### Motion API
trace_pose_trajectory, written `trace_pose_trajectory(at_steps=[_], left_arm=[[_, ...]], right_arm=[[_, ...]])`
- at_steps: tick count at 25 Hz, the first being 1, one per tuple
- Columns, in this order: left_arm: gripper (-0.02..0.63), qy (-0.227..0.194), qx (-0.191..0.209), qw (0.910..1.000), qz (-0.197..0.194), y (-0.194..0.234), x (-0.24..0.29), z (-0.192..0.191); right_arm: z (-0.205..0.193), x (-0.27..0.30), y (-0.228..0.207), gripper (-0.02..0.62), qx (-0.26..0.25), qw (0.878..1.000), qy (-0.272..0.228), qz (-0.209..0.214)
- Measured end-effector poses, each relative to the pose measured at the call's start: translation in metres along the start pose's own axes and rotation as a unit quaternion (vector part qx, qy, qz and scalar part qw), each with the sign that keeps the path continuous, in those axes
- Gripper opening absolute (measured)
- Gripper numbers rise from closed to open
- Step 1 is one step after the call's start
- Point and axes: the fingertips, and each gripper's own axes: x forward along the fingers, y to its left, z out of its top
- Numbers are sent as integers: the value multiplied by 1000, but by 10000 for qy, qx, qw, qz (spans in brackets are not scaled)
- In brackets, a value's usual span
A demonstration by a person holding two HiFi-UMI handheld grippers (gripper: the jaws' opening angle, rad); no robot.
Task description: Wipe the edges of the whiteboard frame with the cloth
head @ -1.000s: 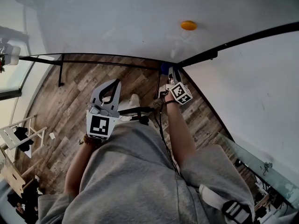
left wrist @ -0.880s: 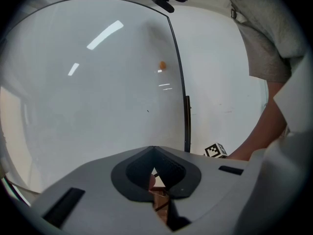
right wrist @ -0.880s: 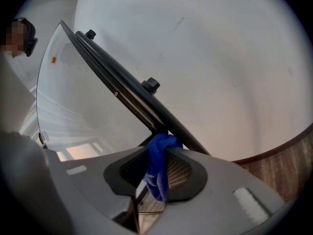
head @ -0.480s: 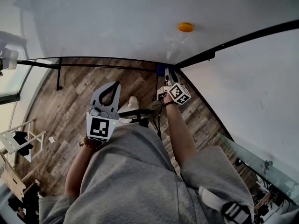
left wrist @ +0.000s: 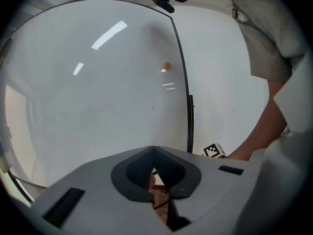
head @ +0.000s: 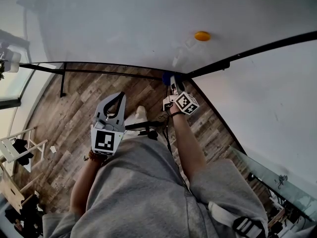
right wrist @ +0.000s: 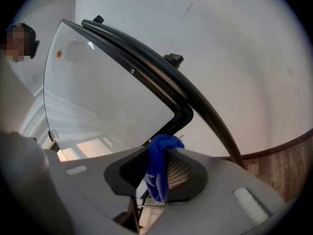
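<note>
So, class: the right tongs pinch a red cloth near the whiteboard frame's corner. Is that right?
No: the cloth is blue, not red, as the right gripper view shows. The right tongs do pinch it near the whiteboard frame's corner.

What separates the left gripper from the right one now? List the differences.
The left gripper is shut on nothing; the right gripper is shut on the blue cloth. The left gripper hangs off the whiteboard frame, above the wooden floor; the right gripper is up at the frame's corner. Both are grey and shut.
</note>
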Motion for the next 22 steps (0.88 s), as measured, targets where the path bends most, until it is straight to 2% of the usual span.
trace_pose_trajectory(at_steps=[22], left_arm=[[6, 118, -209, 9994, 254, 30, -21, -16]], right_arm=[[-26, 22, 38, 98, 357, 9993, 90, 108]])
